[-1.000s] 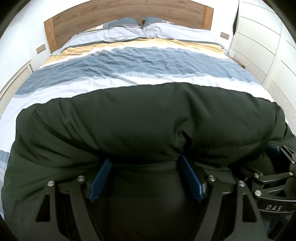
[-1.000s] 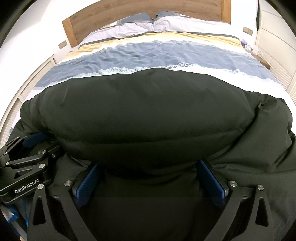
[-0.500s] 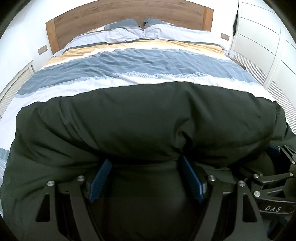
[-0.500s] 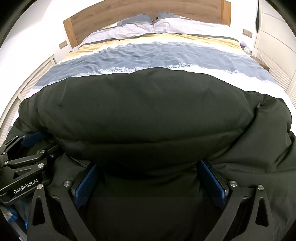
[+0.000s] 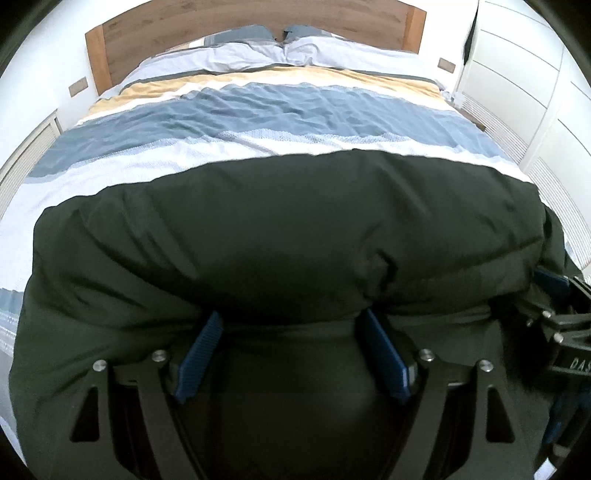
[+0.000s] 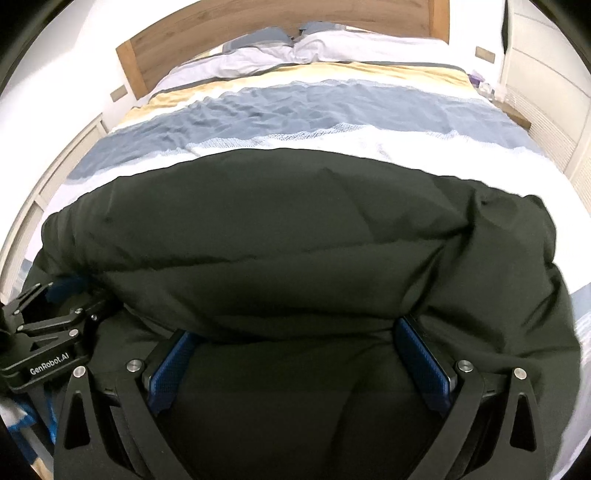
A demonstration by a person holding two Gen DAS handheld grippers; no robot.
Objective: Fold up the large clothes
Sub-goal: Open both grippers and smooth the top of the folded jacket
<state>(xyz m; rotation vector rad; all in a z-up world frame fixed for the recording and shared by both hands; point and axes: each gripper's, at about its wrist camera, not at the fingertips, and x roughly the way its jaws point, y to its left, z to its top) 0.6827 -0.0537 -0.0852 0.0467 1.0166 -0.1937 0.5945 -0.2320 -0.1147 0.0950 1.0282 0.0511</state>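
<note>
A big puffy black jacket [image 5: 280, 236] lies across the foot of the bed, folded into a thick roll; it also fills the right wrist view [image 6: 280, 236]. My left gripper [image 5: 291, 332] has its blue-padded fingers [image 5: 201, 354] wide apart, tips tucked under the roll's near edge, left of middle. My right gripper [image 6: 295, 343] is likewise wide apart, its fingers [image 6: 421, 358] pushed under the roll further right. Each gripper shows at the edge of the other's view: the right gripper [image 5: 554, 306], the left gripper [image 6: 62, 314]. The fingertips are hidden by the fabric.
The bed carries a striped duvet [image 5: 280, 110] in blue, white and yellow, with pillows [image 5: 280, 51] against a wooden headboard [image 5: 251, 22]. White wardrobe doors [image 5: 535, 92] stand along the right side. A low white slatted panel [image 5: 26, 158] runs along the left.
The jacket's far folded edge has drawn slightly toward me, baring more white duvet beyond it. Both grippers stay under the roll with the same wide opening.
</note>
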